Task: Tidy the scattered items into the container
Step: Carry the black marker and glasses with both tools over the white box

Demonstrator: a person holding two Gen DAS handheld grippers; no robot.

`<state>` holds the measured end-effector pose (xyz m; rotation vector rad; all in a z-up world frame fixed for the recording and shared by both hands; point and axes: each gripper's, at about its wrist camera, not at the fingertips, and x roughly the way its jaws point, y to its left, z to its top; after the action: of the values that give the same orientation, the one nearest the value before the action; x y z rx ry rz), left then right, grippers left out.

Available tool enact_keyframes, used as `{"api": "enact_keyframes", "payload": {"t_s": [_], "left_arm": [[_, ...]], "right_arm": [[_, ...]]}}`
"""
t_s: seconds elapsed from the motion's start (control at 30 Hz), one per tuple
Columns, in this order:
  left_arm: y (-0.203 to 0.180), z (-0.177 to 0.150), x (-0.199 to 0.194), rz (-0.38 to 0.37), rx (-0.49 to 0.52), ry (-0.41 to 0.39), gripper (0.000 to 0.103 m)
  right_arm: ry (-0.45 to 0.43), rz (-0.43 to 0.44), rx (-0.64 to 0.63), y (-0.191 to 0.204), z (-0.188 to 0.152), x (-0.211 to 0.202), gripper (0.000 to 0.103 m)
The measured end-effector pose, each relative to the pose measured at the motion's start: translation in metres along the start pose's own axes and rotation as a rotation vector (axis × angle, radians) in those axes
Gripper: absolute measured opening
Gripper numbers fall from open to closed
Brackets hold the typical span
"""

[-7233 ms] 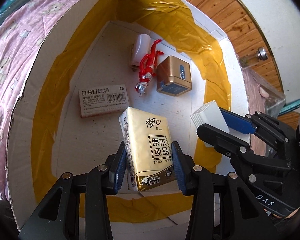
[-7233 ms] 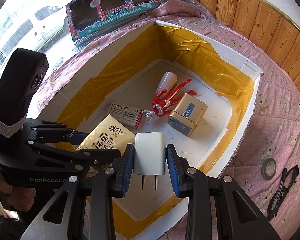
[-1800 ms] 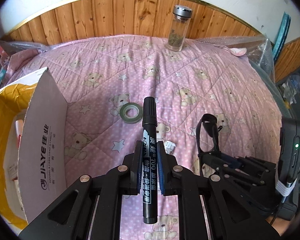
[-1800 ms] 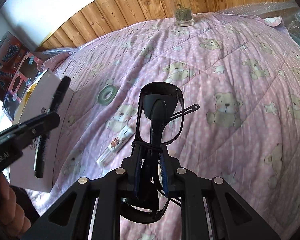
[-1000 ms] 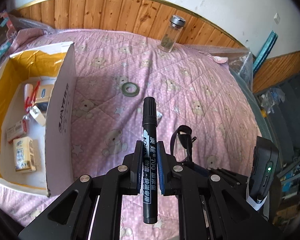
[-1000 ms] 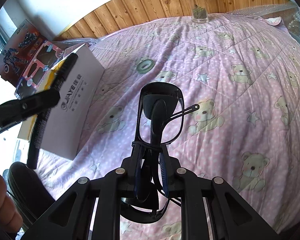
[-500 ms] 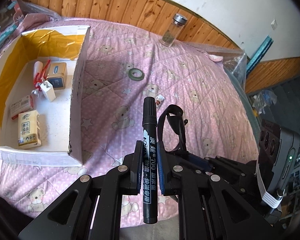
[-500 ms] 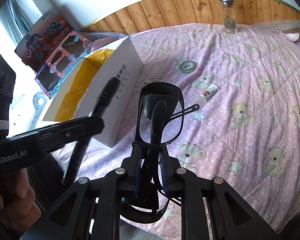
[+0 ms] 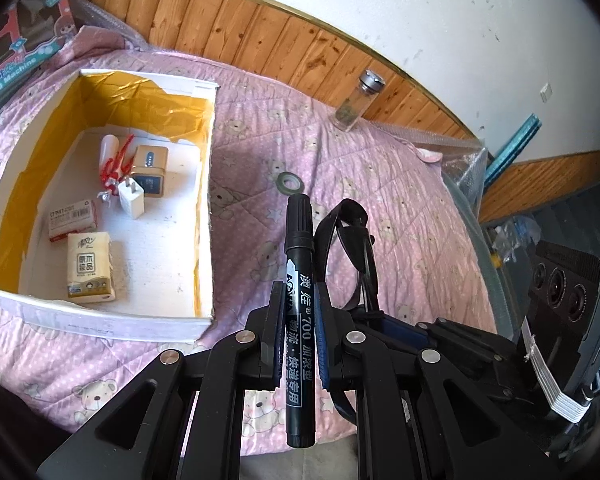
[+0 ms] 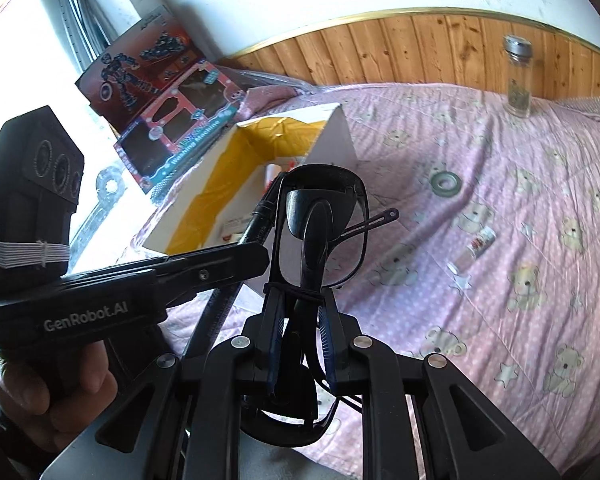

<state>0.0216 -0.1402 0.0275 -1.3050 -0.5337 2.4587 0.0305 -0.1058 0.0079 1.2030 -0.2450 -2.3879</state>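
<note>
The left gripper (image 9: 299, 330) is held above the near edge of the pink quilt (image 9: 400, 208), its jaws clamped on a black marker (image 9: 299, 280) pointing forward. The cardboard box (image 9: 204, 208) lies ahead to its left, open-topped, with bare floor beside the tissue pack (image 9: 89, 266). Just to its right, the right gripper (image 10: 300, 334) is closed on folded sunglasses (image 10: 320, 228). A tape roll (image 9: 289, 180) lies further ahead on open quilt.

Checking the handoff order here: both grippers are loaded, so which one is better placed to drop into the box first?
Probably left: the left gripper, shut on the marker, sits nearer the box than the right gripper with the glasses.
</note>
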Motion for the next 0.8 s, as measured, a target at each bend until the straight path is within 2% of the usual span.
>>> {"api": "enact_keyframes", "payload": {"t_s": [0.47, 0.8], "left_arm": [[0.036, 0.016, -0.034, -0.012, -0.074, -0.079, 0.014], [0.075, 0.026, -0.045, -0.007, -0.166, -0.116, 0.014]], "right_arm": [[-0.001, 0.038, -0.087, 0.041, 0.025, 0.005, 0.019], [0.001, 0.041, -0.125, 0.058, 0.052, 0.021, 0.019]]}}
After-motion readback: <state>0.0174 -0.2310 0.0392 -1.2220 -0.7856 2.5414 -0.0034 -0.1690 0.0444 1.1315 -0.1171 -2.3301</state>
